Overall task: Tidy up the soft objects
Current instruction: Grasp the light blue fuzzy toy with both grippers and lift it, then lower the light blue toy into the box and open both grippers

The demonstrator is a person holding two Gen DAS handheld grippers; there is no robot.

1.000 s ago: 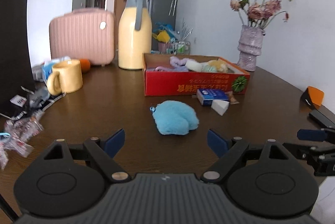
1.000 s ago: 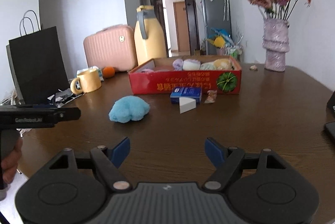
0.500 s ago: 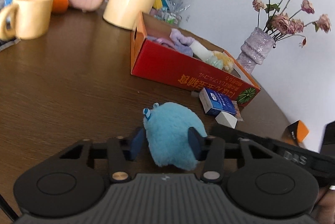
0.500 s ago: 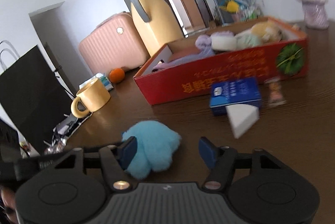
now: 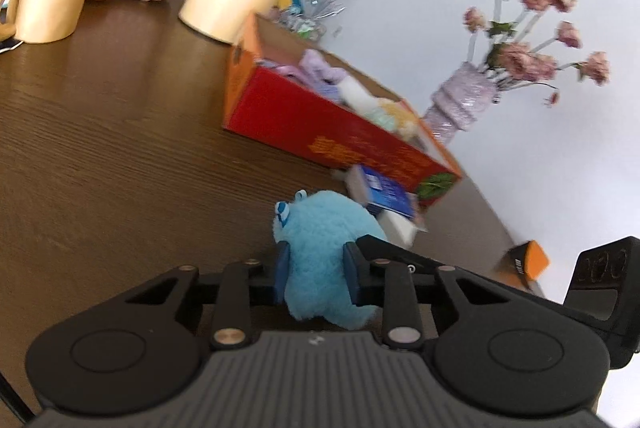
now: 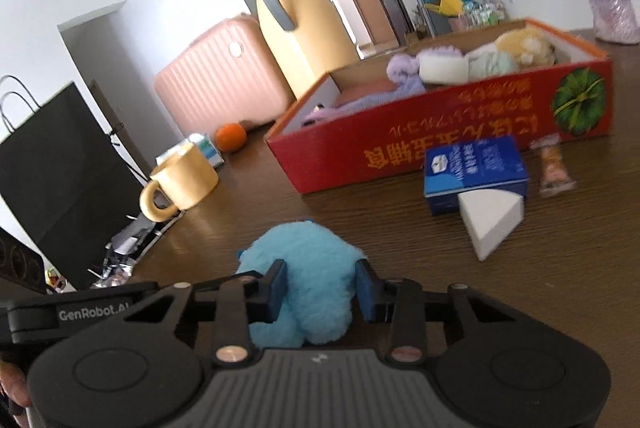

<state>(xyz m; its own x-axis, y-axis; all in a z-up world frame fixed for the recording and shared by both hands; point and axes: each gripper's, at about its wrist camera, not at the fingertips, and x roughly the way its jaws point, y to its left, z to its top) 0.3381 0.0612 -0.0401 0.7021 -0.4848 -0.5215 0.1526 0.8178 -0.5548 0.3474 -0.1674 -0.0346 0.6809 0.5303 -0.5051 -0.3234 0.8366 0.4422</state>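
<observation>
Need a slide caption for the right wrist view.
Right gripper closing on blue plush toy on the table, red box behind.

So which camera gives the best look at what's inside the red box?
The right wrist view. It looks over the red box front wall into the open top, so the purple, white, green and yellow soft things show clearly. The left wrist view catches the box end-on and blurred, with only a strip of its contents showing.
</observation>
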